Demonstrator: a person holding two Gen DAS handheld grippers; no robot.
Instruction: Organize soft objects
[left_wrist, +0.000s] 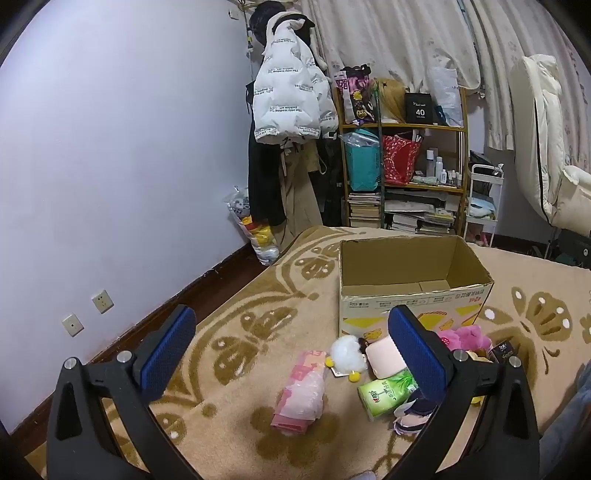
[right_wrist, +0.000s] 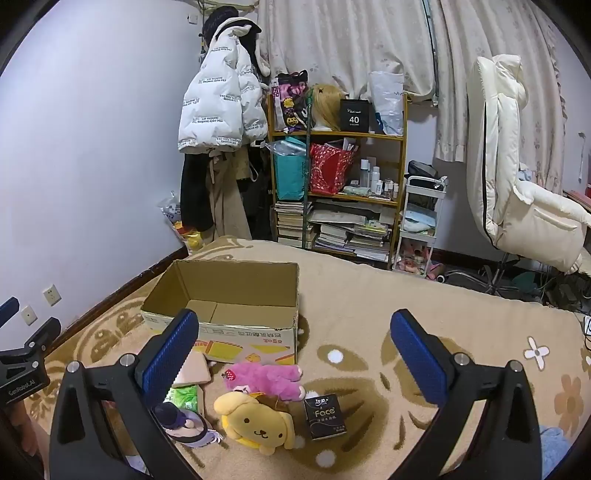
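Observation:
An open empty cardboard box (left_wrist: 413, 291) (right_wrist: 229, 317) stands on a beige patterned blanket (left_wrist: 258, 332) (right_wrist: 369, 314). In front of it lie soft things: a pink tissue pack (left_wrist: 301, 397), a white fluffy toy (left_wrist: 347, 356), a pale pink cushion (left_wrist: 386, 356) (right_wrist: 194, 369), a green tissue pack (left_wrist: 386, 393) (right_wrist: 184, 398), a pink plush (left_wrist: 467, 338) (right_wrist: 266, 378), a yellow dog plush (right_wrist: 255, 422), a purple-haired doll (left_wrist: 412, 415) (right_wrist: 186, 424) and a black Face tissue pack (right_wrist: 325, 415). My left gripper (left_wrist: 291, 343) is open above the pink pack. My right gripper (right_wrist: 295, 347) is open above the plushes.
A wooden shelf (left_wrist: 404, 162) (right_wrist: 336, 177) with bags, books and bottles stands behind the bed. Coats (left_wrist: 291, 92) (right_wrist: 221, 103) hang at the wall. A white cart (right_wrist: 421, 221) and a cream chair (right_wrist: 517, 177) stand on the right.

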